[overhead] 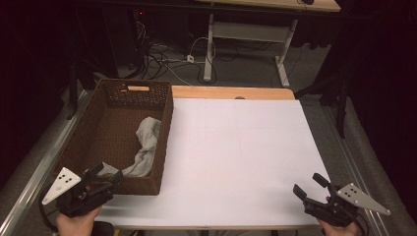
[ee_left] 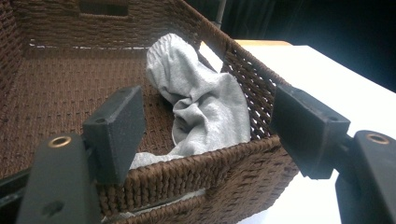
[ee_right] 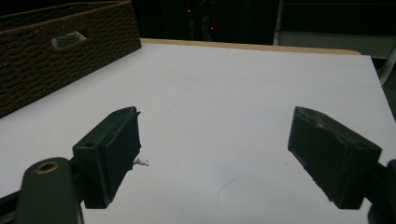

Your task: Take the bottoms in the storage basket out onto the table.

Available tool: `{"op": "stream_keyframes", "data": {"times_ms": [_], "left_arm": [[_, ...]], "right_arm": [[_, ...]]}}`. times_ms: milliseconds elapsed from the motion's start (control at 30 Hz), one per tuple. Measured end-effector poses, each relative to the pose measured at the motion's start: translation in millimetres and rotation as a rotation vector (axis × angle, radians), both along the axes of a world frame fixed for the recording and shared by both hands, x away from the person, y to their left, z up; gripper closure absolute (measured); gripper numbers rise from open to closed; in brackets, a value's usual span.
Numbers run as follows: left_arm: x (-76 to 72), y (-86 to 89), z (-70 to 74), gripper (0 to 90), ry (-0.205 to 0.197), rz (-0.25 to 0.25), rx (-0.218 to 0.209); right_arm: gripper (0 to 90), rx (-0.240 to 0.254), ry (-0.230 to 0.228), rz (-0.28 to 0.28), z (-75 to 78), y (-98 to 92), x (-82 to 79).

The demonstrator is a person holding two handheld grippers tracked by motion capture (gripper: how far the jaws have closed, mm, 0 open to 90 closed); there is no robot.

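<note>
The left tongs [overhead: 109,173] hang at the near right corner of the brown woven basket [overhead: 109,129], jaws standing wide apart and holding nothing; in the left gripper view one jaw sits just inside the near wall and the other outside the right wall, so the corner lies between them without being pinched. The grey cloth [overhead: 145,146] lies crumpled inside the basket, draped up against the right wall and running toward the near wall. The right tongs [overhead: 305,186] are likewise spread wide and empty, hovering low over the near right part of the white surface [overhead: 236,157], well apart from the basket. Judged from this layout, the step in hand is work at the basket with the cloth inside it (either a reach for it or a drawing off after setting it down; the pictures do not decide which). A pick would call for lifting the left tongs over the rim and bringing both jaws down inside, astride a raised fold of cloth. The basket walls are tall and close on two sides, leaving little play there; the surface to the right is bare and offers ample room.
</note>
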State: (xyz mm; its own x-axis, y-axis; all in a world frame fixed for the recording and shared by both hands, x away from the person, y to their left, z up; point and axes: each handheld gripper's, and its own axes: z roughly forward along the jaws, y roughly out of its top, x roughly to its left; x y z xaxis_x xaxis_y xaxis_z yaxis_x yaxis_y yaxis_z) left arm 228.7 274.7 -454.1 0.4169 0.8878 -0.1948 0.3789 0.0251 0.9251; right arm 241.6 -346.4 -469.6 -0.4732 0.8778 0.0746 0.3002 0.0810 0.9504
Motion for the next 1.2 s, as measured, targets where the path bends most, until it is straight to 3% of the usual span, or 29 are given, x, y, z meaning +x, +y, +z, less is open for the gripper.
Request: {"op": "stream_keyframes", "data": {"times_ms": [367,1033,1200], "left_arm": [[-3.2,-4.4,4.7,30.6,-0.04,-0.041,0.02],[0.6,-11.8,10.4,30.0,-0.041,-0.067,0.03],[2.2,-13.4,12.1,30.0,-0.043,-0.081,0.005]], "right_arm": [[17.5,-0.003,-0.001,0.0,0.0,0.1,-0.1],[17.5,-0.001,0.0,0.003,-0.1,-0.4,0.0],[17.5,-0.006,-0.003,0.011,-0.2,0.2,-0.4]]}}
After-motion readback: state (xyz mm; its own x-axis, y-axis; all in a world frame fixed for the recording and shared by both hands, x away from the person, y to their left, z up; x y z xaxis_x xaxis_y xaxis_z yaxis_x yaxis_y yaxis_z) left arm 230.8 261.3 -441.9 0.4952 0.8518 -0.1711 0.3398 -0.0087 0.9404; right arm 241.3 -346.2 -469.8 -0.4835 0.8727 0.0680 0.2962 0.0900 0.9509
